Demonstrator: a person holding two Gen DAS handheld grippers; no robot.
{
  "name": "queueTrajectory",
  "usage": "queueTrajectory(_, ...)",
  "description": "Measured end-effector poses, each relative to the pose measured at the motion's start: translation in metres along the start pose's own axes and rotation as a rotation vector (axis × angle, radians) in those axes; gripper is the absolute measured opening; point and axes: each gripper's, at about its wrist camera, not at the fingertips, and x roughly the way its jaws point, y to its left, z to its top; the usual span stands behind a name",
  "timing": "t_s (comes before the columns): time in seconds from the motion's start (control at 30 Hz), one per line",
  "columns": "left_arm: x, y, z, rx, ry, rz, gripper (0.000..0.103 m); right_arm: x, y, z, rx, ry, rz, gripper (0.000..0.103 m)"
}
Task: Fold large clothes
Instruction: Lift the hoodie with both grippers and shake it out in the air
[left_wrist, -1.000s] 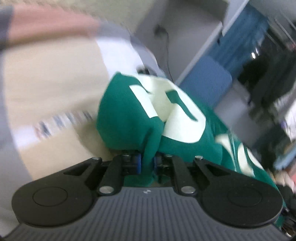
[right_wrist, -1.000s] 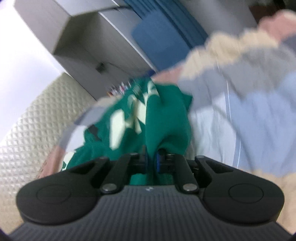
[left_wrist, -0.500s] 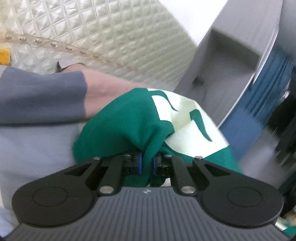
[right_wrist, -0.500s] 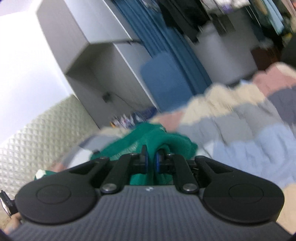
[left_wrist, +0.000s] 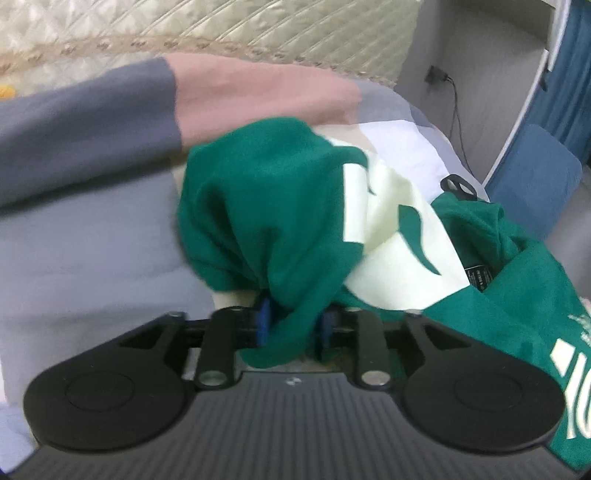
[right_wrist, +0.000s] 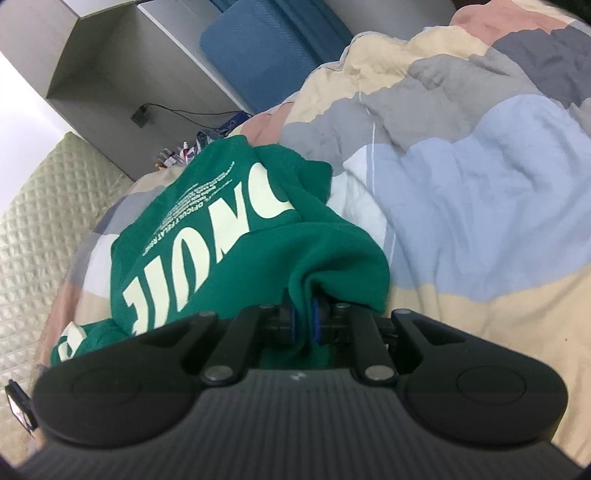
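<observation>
Cloth of the green sweatshirt (left_wrist: 280, 221) may slide from my left tool (left_wrist: 293, 328), just spreading its jaws around it, while my right tool (right_wrist: 301, 321) pinches a fold, skewing it on the bed (right_wrist: 480, 192).

Bed takes up most of both views — patchwork duvet (right_wrist: 461, 177) in grey, pale blue, beige and pink blocks, rumpled. Quilted cream headboard (left_wrist: 229, 26) at 12 o'clock in the left view, at 9 o'clock in the right view. Grey open-fronted cabinet (right_wrist: 122, 62) at 11 o'clock in the right view, black plug and cable (right_wrist: 140, 118) on its back panel. Blue padded panel (right_wrist: 255, 48) at 12 — blue curtain just beside it. Light is soft, indoor.
</observation>
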Motion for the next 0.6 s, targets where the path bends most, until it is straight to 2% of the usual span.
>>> queueTrajectory(0.03,-0.004,0.0,-0.001,-0.004,0.004,0.005,0.05,-0.003,0.0,0.0,0.006,-0.002,0.007,0.013)
queueTrajectory(0.13,-0.017,0.002,-0.006,-0.004,-0.008,-0.004,0.059,-0.012,0.0,0.001,0.031,-0.013,0.025,0.015)
queueTrajectory(0.23,-0.045,-0.005,-0.014,0.013,-0.004,-0.065,0.065,-0.02,0.001,-0.001,0.074,-0.031,0.042,0.019)
queueTrajectory(0.3,-0.07,-0.019,-0.024,0.095,-0.054,-0.1,0.072,-0.024,0.002,-0.002,0.086,-0.039,0.046,0.037)
queueTrajectory(0.33,-0.083,-0.027,-0.03,0.146,-0.076,-0.12,0.079,-0.026,0.003,-0.002,0.085,-0.044,0.053,0.05)
queueTrajectory(0.4,-0.107,-0.042,-0.045,0.199,-0.083,-0.208,0.081,-0.029,0.003,-0.006,0.108,-0.05,0.066,0.061)
queueTrajectory(0.47,-0.121,-0.056,-0.06,0.231,-0.045,-0.299,0.081,-0.029,0.001,-0.01,0.142,-0.036,0.059,0.063)
queueTrajectory(0.6,-0.128,-0.088,-0.092,0.279,0.077,-0.498,0.083,-0.023,-0.001,-0.016,0.155,0.002,-0.007,0.066)
